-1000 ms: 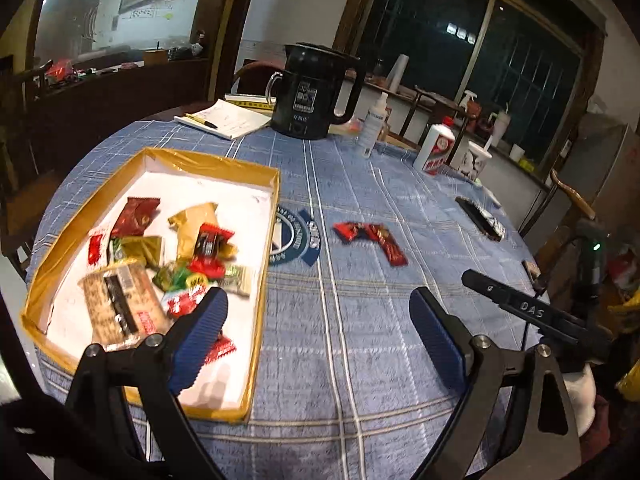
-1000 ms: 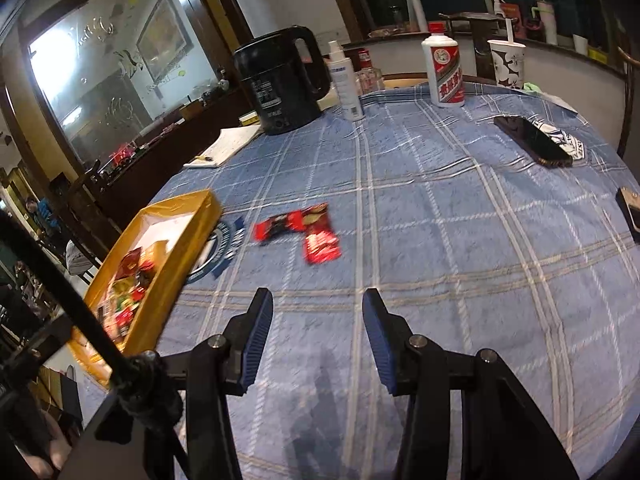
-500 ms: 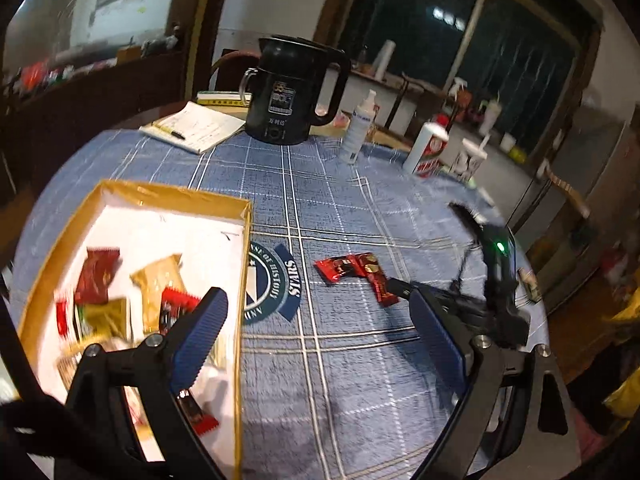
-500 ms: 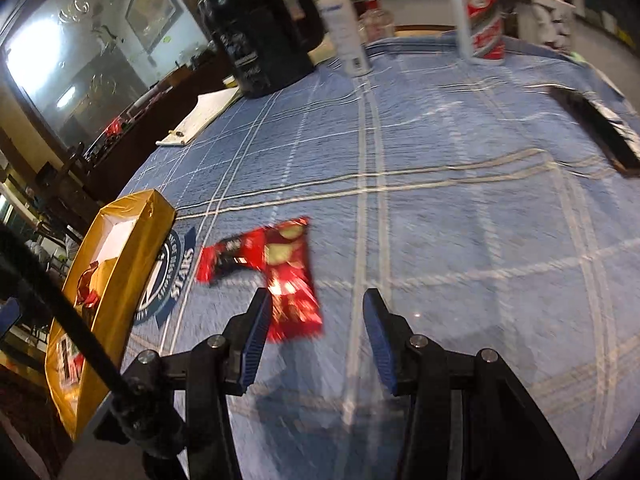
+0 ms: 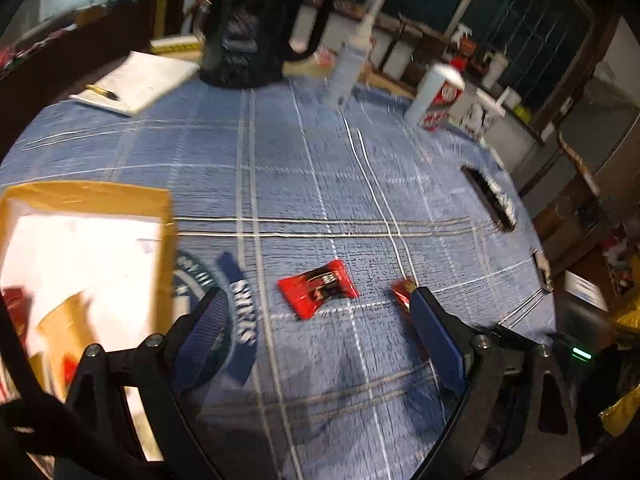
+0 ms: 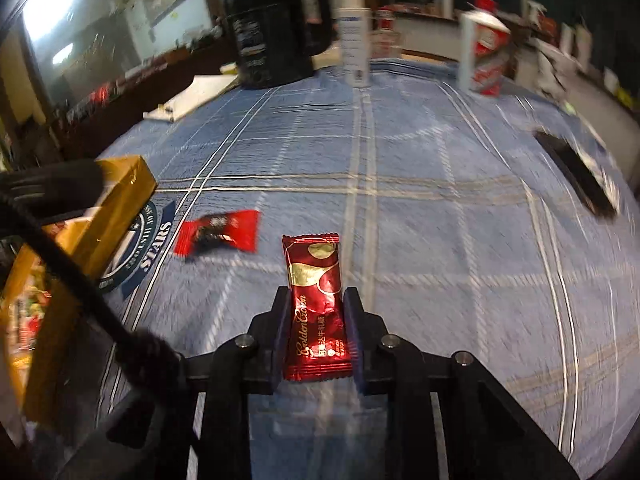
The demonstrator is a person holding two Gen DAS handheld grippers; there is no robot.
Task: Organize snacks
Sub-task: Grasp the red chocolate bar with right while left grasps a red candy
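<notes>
The bench [image 6: 440, 184] was covered with a blue woven cloth crossed by pale grid lines. The right gripper [image 6: 318, 308] was clamped on a dark red foil wrapper [image 6: 316, 300], a glossy oblong packet with crimped ends and gold print; both pads pressed its long edges and its far end stood clear above the cloth. A second packet [image 5: 318, 288], bright red with a dark centre panel, lay flat on the cloth, near the box [image 5: 84, 200] and apart from it. The box was a shallow rectangular tray with gold foil-like walls and a white floor, with blurred wrappers inside it. The left gripper [image 5: 316, 332] stood wide open, its ribbed blue pads [image 5: 200, 332] spread to either side of the flat packet, touching nothing. A black plastic kettle [image 6: 272, 28] with a loop handle stood at the far edge, beside a white notepad [image 5: 140, 80].
</notes>
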